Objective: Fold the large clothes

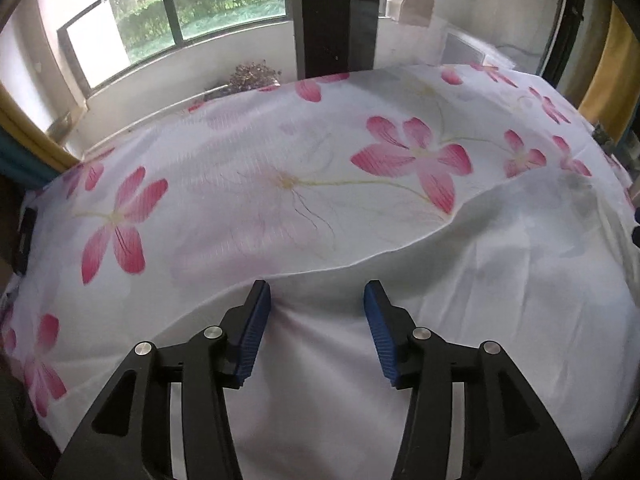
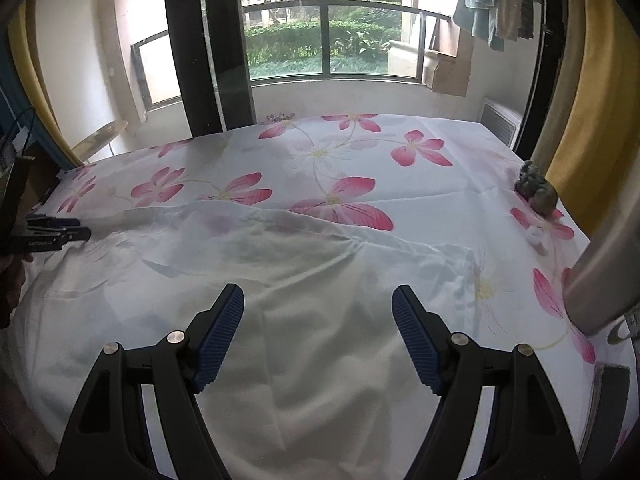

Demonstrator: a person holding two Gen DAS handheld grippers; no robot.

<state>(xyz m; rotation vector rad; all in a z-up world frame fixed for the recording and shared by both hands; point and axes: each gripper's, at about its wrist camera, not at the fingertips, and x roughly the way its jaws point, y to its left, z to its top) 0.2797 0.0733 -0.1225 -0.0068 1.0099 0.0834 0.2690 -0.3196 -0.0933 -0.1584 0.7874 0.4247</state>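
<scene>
A large white cloth lies spread and wrinkled over a pink-flowered sheet; its far edge runs across the middle of both views. My left gripper is open just above the cloth, near that edge, holding nothing. In the right wrist view the same white cloth lies rumpled on the flowered sheet. My right gripper is open and empty above the cloth. The left gripper shows at the far left of the right wrist view, low over the cloth's left end.
A small grey-green figurine sits on the sheet at the right edge. A metal cylinder stands at the near right. A window with a dark pillar lies beyond; yellow curtains hang at the sides.
</scene>
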